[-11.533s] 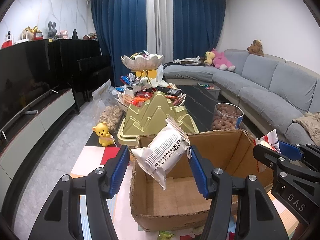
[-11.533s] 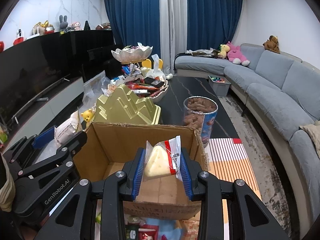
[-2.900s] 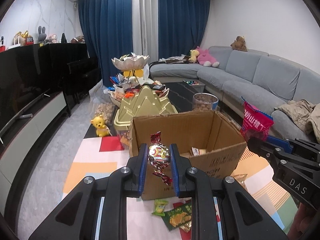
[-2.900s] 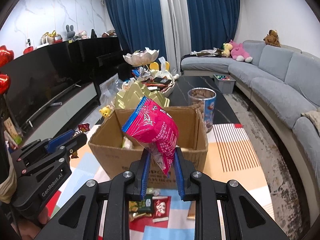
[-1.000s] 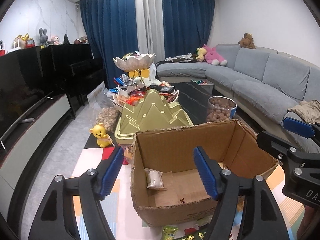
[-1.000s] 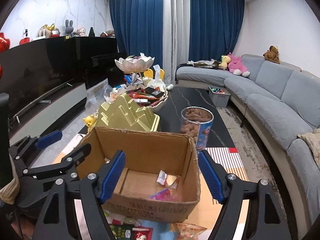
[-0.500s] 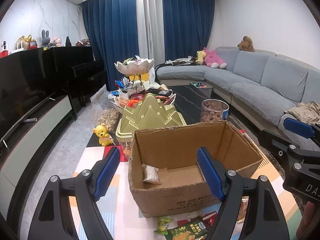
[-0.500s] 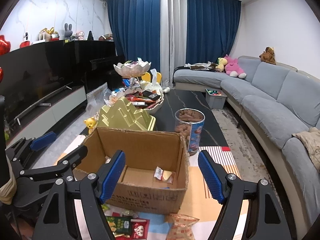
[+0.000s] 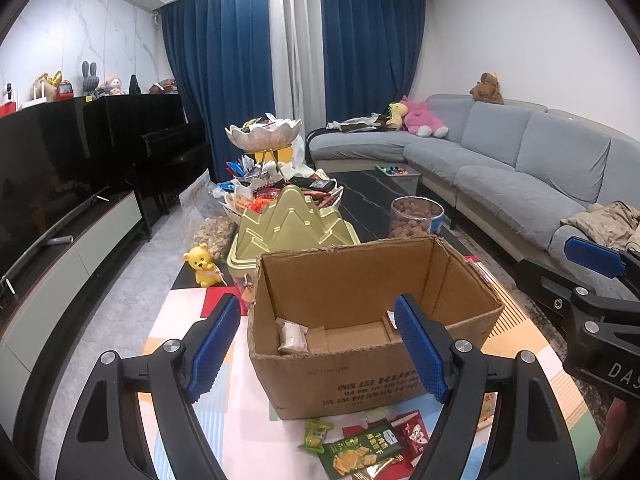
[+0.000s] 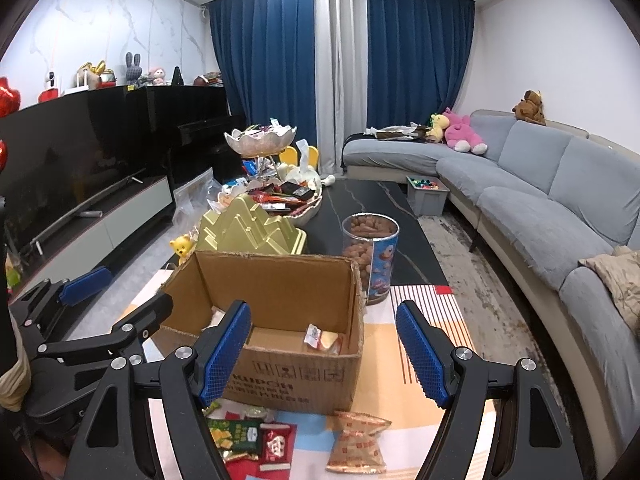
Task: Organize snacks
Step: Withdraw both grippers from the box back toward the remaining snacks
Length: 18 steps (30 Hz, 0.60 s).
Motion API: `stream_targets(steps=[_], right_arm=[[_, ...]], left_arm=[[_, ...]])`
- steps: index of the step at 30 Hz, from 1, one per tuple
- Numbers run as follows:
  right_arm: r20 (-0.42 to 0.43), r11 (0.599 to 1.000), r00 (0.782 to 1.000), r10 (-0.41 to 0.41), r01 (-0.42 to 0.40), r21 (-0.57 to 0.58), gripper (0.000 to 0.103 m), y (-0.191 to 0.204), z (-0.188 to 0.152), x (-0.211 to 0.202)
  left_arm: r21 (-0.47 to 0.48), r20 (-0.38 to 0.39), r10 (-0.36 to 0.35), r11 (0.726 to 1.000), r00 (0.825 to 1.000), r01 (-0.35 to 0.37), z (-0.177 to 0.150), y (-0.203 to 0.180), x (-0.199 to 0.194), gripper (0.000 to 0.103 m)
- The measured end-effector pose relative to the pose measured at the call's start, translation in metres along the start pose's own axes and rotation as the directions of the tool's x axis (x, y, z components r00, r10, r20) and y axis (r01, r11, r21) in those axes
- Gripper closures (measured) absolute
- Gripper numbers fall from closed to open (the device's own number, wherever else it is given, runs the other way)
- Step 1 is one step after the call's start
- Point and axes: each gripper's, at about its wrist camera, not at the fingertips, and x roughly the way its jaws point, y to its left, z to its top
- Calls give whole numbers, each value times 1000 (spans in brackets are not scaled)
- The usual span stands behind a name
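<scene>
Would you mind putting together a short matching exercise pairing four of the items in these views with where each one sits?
Things:
1. green snack packet
2. white snack packet
3. yellow bear figurine
4. clear jar of nuts

Places:
A. inside the cardboard box
B. on the dark table beyond the box, on its right
C. on the mat in front of the box
D. beside the gold mountain-shaped container, on its left

Pairs: 1-C, 2-A, 3-D, 4-B
</scene>
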Motion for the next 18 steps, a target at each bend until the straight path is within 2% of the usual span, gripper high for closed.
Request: stream_targets(steps=[10, 18], right_arm=[[-24, 1000, 1000, -9, 9, 2, 27, -4, -15, -5], [-54, 1000, 998, -19, 19, 17, 27, -12, -29, -3]], left_arm=[[-3, -11, -9, 1000, 1000, 9, -12, -7, -5, 24], [-7, -34, -10, 1000, 999, 10, -27, -12, -6, 19]])
